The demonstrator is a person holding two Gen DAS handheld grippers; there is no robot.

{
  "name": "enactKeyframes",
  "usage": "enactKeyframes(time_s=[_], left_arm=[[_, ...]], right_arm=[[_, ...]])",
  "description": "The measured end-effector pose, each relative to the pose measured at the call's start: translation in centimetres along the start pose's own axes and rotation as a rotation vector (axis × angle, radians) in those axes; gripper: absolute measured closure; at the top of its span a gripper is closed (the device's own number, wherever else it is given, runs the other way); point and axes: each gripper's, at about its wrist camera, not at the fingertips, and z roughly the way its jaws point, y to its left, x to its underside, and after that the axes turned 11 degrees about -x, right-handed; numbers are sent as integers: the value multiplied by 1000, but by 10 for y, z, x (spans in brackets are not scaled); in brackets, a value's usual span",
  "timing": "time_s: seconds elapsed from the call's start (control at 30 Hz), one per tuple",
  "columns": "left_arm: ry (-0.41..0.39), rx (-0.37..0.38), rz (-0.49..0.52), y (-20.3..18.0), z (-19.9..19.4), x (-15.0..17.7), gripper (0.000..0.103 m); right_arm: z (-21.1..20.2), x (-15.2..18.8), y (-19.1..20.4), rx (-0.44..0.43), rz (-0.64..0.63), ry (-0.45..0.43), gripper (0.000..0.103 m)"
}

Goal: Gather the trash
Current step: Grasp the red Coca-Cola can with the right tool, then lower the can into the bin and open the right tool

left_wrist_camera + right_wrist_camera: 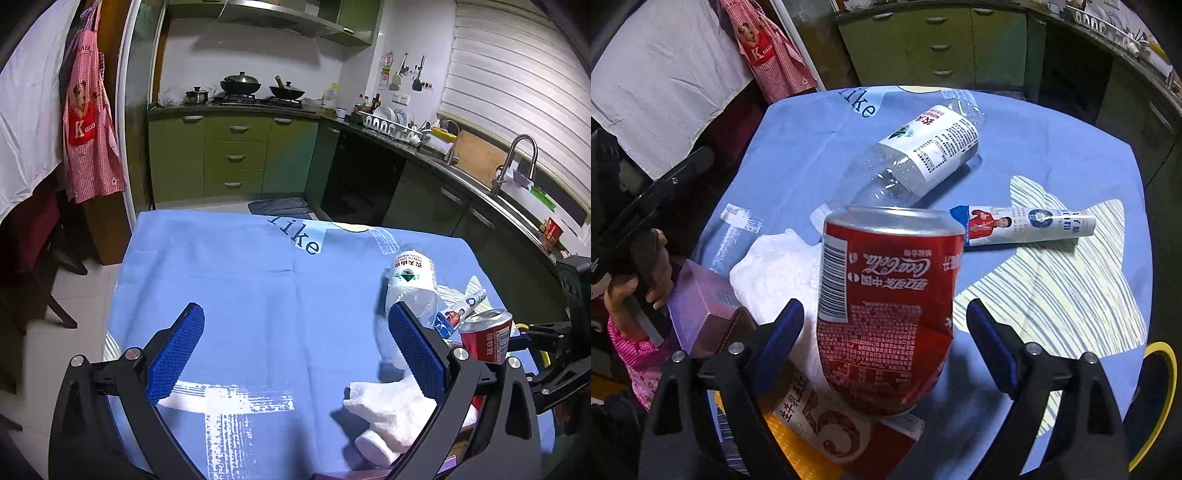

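Right gripper (884, 343): the blue pads are seen wide apart in the right wrist view. A dented red cola can (886, 306) stands between them, upside down by its print. A gap is seen at the right pad; at the left pad contact cannot be told. Nothing is seen clamped.

Left gripper (295, 354): the jaws are spread wide over the bare blue tablecloth (240, 288). Nothing is held between them. Its right finger (417, 350) lies in front of the white tissue and the bottle.

Red carton (846, 428): it lies at the near table edge, under the can, with a big numeral printed on it.

Crumpled white tissue (775, 269): it is placed just left of the can and beside the carton. In the left wrist view a white cap-like piece (375, 446) is seen at its near end.

Purple box (701, 306): it rests at the near left corner, beside the tissue. A hand (650, 273) in a pink sleeve is seen just left of it, on the other gripper's handle.

Tube (1027, 225): it lies on its side behind the can to the right, across a striped patch of the cloth.

Clear plastic bottle (916, 155): it lies on its side further back, near the table middle, with a white label around it.

Yellow-rimmed object (1167, 387): only partly seen at the right table edge.

Far background: green cabinets (236, 155), a stove with pans (255, 88) and a sink tap (517, 162) are seen beyond the table.
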Motion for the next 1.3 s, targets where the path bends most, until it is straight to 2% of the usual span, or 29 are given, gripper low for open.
enactKeyframes(time_s=[0.1,0.17,0.2,0.5,0.63,0.7,0.77,0.87,1.0,1.13,1.3], left_arm=[[2,9,5,-3,-1,1,5],[3,8,8,-5,-1,1,5],[4,9,10,-6,-1,1,5],[14,10,16,-8,0,2,5],[14,10,16,-8,0,2,5],[16,11,17,-8,1,2,5],[16,12,16,-8,1,2,5],[15,17,20,-9,0,3,5],[17,13,28,-12,1,5,5],[18,6,38,-14,2,6,5],[15,5,35,-14,2,5,5]], right_arm=[[5,-2,0,1,4,7,22],[6,-1,-1,1,8,9,30],[6,-1,-2,2,13,7,37],[-12,6,-4,0,22,-48,38],[-47,16,-8,-3,31,-115,38],[-71,26,-17,25,52,-157,38],[-97,38,-35,69,95,-200,38],[-147,70,-84,164,228,-275,37],[-187,110,-143,278,379,-317,37],[-194,143,-197,356,506,-295,37],[-178,166,-242,376,602,-258,37]])
